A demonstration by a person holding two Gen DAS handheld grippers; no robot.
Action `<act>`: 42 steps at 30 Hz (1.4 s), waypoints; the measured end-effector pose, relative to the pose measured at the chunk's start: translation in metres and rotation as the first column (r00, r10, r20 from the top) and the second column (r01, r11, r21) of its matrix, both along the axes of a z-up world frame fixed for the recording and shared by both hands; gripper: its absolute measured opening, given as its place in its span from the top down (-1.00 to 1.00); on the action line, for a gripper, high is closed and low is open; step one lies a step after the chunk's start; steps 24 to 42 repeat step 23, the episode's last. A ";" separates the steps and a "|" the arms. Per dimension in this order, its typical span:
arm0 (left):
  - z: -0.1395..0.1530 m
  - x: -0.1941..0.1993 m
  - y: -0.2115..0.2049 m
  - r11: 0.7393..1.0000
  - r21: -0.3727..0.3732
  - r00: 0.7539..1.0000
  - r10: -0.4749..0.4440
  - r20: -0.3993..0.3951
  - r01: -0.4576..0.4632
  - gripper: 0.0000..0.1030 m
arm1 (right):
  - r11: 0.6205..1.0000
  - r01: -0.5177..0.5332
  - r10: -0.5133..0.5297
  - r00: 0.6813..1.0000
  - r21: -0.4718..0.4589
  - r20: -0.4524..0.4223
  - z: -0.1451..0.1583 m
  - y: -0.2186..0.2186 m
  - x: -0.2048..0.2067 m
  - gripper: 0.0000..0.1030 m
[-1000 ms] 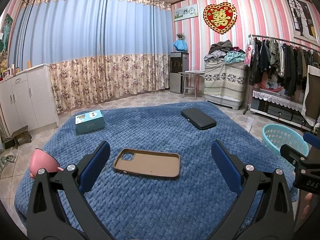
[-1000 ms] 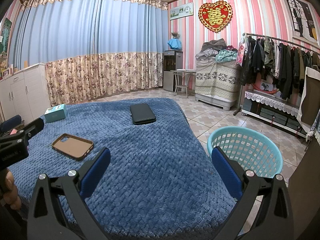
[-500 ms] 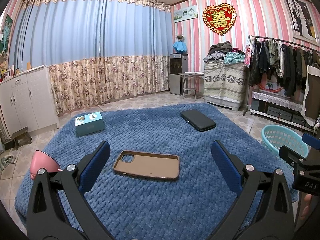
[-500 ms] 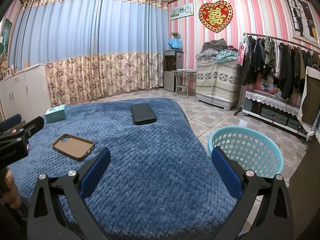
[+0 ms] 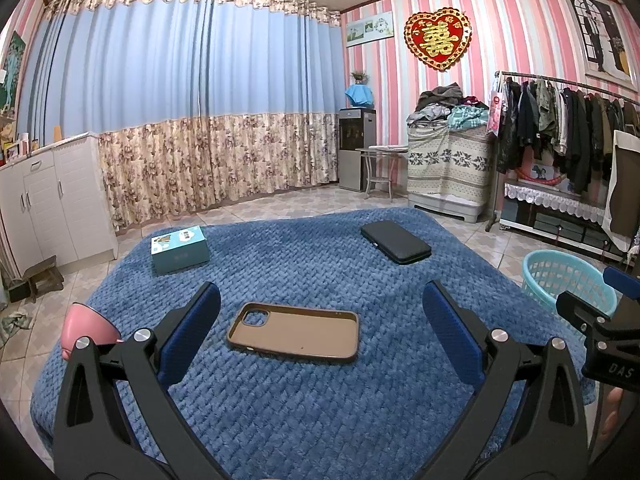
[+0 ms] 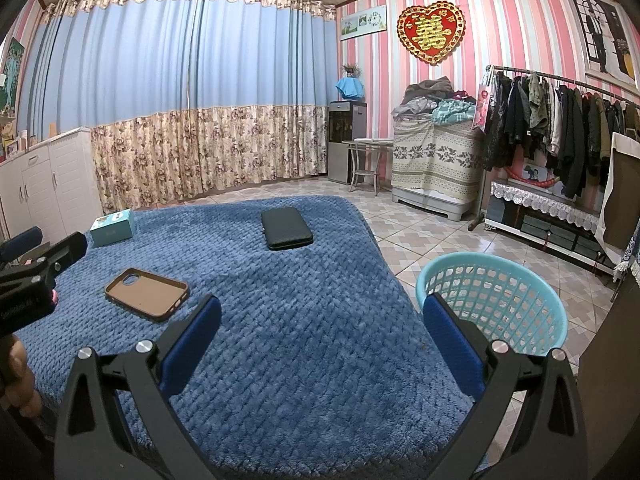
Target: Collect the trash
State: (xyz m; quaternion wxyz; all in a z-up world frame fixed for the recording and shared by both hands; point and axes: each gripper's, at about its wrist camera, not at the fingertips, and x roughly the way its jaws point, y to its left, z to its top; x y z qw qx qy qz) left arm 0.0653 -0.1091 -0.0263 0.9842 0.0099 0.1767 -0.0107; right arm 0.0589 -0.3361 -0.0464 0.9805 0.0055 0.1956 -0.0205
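A brown phone case lies flat on the blue blanket, just ahead of my left gripper, which is open and empty. A teal box sits at the blanket's far left. A black case lies at the far right of the blanket. My right gripper hovers open and empty over the blanket's near right part. The light blue basket stands on the floor to the right of the blanket.
A pink lamp shade stands off the blanket's left edge. White cabinets line the left wall. A clothes rack and a covered pile fill the right. The floor is tiled. A hand holds the left gripper's handle.
Both views have barely shifted. The left gripper has drifted slightly, so the phone case sits a touch lower between its fingers. Both grippers stay open.
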 end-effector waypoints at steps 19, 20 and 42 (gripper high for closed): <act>-0.002 -0.004 -0.004 1.000 0.003 1.000 0.000 0.004 0.000 -0.90 | 1.000 0.000 0.000 1.000 0.000 -0.001 0.000 -0.001 0.000 -0.92; -0.003 -0.005 -0.004 1.000 0.003 1.000 -0.002 0.002 0.002 -0.90 | 1.000 0.001 -0.001 1.000 0.000 0.000 0.000 -0.001 0.000 -0.92; -0.001 -0.002 -0.003 1.000 0.004 1.000 -0.005 0.002 0.005 -0.90 | 1.000 0.001 -0.001 1.000 0.001 -0.001 0.000 -0.001 0.000 -0.92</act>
